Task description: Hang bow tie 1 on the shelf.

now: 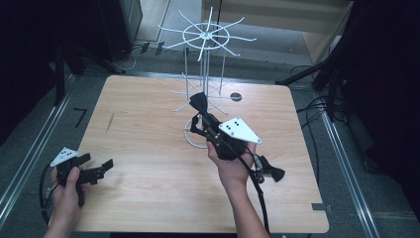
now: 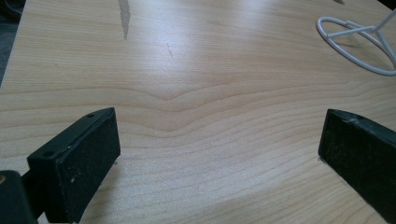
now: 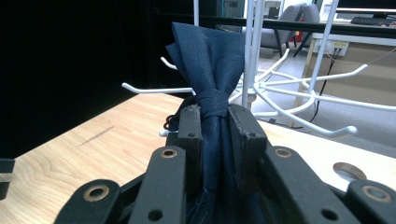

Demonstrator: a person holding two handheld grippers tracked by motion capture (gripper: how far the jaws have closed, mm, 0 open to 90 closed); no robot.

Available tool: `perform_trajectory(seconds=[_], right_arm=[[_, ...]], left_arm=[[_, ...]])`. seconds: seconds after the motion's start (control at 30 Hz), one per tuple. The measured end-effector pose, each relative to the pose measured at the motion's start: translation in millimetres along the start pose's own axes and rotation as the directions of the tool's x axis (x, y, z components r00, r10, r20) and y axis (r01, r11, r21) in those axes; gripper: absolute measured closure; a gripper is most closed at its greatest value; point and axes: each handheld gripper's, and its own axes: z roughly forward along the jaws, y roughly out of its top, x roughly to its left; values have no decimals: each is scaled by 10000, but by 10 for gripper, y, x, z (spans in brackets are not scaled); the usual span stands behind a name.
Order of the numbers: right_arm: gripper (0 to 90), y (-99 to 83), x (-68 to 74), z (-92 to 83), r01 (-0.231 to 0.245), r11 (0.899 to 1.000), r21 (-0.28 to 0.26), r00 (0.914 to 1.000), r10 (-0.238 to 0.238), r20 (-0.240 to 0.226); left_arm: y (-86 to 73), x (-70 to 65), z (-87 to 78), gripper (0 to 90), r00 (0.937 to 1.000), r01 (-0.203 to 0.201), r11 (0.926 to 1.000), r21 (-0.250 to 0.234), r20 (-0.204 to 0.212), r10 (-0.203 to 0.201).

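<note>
Light wooden worktop [image 1: 148,148] with rounded corners; a short dark streak marks it near the left edge.

White wire display stand [image 1: 205,37], tiered, with radiating hooked arms and a ring base, standing toward the far edge at mid-width. A round hole [image 1: 236,97] lies in the worktop just right of it.

Dark navy fabric bow tie [image 3: 210,70]: clamped at its knotted middle between the jaws of the right gripper [image 1: 200,116], one wing fanned upward, held close against the stand's lower arms.

Left gripper [image 1: 101,168]: near the worktop's front left corner, low over bare wood, jaws spread wide apart with nothing between them.
</note>
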Motion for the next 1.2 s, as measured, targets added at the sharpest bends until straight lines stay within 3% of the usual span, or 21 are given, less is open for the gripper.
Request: perform_trajectory(seconds=[0.23,0.8,1.07,1.2], right_arm=[[770,-60,-13,49,18,10000,65,9998,-19,175],[726,-211,-59,46,-84,9998,172,9999,82,105],[671,-258,-72,22,67,9996,259,10000,-68,47],[573,-287,-88,-10,172,9991,387,9998,-176,123]], left_arm=[[0,0,-1,0,10000,0,10000,0,10,0],[0,0,-1,0,10000,-13,10000,15,7,13],[0,-1,-1,0,10000,0,10000,11,12,0],[0,0,-2,0,10000,-20,10000,18,-2,20]])
